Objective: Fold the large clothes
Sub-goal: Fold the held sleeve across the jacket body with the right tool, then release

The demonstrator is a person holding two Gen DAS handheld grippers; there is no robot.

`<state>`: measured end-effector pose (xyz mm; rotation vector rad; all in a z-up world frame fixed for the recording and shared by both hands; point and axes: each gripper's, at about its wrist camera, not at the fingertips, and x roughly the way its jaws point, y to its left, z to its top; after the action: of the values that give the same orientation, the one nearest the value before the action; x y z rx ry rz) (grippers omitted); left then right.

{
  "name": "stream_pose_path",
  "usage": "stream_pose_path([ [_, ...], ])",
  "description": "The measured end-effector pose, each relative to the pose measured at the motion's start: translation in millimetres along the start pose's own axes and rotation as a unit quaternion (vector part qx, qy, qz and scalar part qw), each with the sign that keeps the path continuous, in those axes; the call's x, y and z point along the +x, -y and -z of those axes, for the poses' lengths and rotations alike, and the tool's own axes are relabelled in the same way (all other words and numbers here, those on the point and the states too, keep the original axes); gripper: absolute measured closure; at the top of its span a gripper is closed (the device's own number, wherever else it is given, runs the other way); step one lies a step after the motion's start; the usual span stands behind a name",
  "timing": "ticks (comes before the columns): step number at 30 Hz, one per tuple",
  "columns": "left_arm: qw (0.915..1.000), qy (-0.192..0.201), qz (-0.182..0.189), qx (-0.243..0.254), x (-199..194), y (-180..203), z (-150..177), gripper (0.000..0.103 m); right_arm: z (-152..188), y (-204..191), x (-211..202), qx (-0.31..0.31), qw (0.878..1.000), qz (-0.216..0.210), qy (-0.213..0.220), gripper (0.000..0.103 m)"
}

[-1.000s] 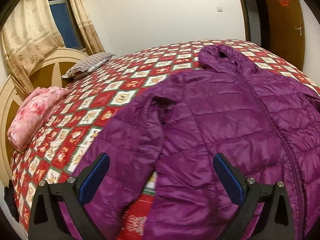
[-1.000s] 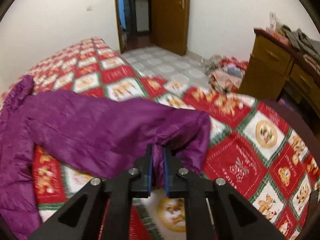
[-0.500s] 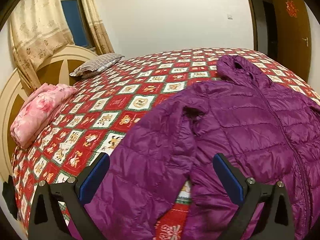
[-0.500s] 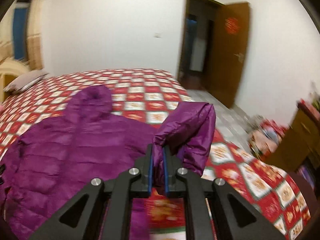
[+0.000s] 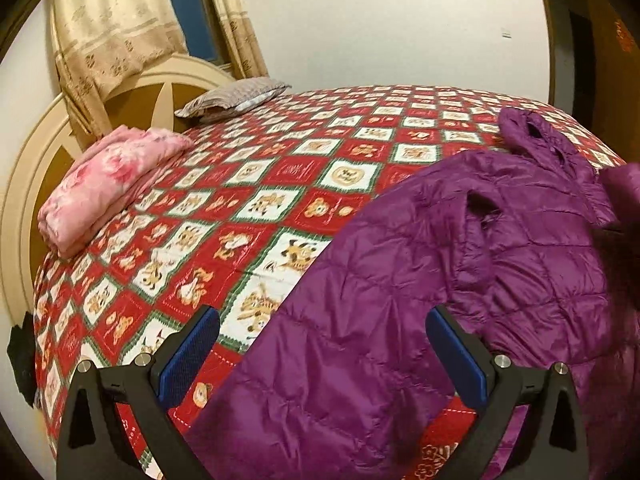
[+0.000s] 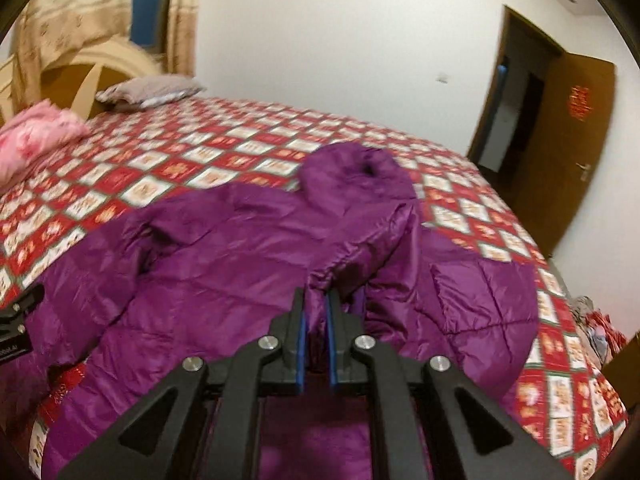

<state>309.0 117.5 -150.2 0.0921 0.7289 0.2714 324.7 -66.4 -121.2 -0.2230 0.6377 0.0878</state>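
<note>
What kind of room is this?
Most likely a bedroom at home: a big bed with a red patterned cover and a curved headboard, a pillow at its head, and curtains over a window.

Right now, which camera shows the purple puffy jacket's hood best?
The right wrist view: the hood of the purple quilted puffer jacket lies whole near the middle, its dark opening showing. The left wrist view shows the hood smaller, far off at the right edge, partly cut off.
</note>
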Motion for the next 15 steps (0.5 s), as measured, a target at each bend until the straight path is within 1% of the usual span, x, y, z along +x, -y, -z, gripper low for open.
stream_pose_path([
  [2, 1.0, -0.004, -0.004, -0.002, 1.2, -0.4, 0.2, 0.001, 3.2, -13.4, 9.0, -0.007, 1.0, -0.013, -0.014, 0.088],
  [3, 1.0, -0.005, -0.007, -0.003, 1.2, 0.1, -0.3, 0.001, 3.7, -19.5, 9.5, -0.011, 1.0, -0.02, -0.016, 0.082],
  [4, 1.0, -0.006, -0.007, -0.003, 0.1, 0.5, -1.4, 0.001, 5.3, -24.9, 10.6, -0.017, 0.999, -0.034, -0.019, 0.056],
  [5, 1.0, -0.005, -0.006, -0.003, -1.7, 1.6, -2.8, 0.001, 6.7, -28.1, 7.3, -0.017, 0.998, -0.054, -0.02, 0.044],
  [6, 1.0, -0.002, -0.009, -0.002, -4.2, 3.2, -4.7, 0.001, 7.5, -29.4, 1.1, -0.016, 0.998, -0.061, -0.013, 0.036],
  [9, 0.9999, 0.008, -0.01, 0.001, -14.5, 9.2, -12.3, 0.001, 9.1, -29.4, -13.7, -0.022, 0.998, -0.06, -0.001, 0.034],
  [12, 0.9998, 0.019, 0.001, 0.004, -28.8, 22.5, -21.4, 0.001, 17.4, -10.2, -34.4, -0.006, 0.997, -0.071, 0.003, 0.033],
  [13, 0.9997, 0.023, 0.006, 0.006, -33.6, 30.3, -24.6, 0.001, 24.1, 2.7, -44.4, 0.0, 0.998, -0.066, 0.009, 0.031],
  [15, 0.9993, 0.025, 0.022, 0.014, -40.5, 50.3, -29.8, 0.001, 30.9, 20.4, -50.5, 0.011, 0.999, -0.046, 0.013, 0.027],
])
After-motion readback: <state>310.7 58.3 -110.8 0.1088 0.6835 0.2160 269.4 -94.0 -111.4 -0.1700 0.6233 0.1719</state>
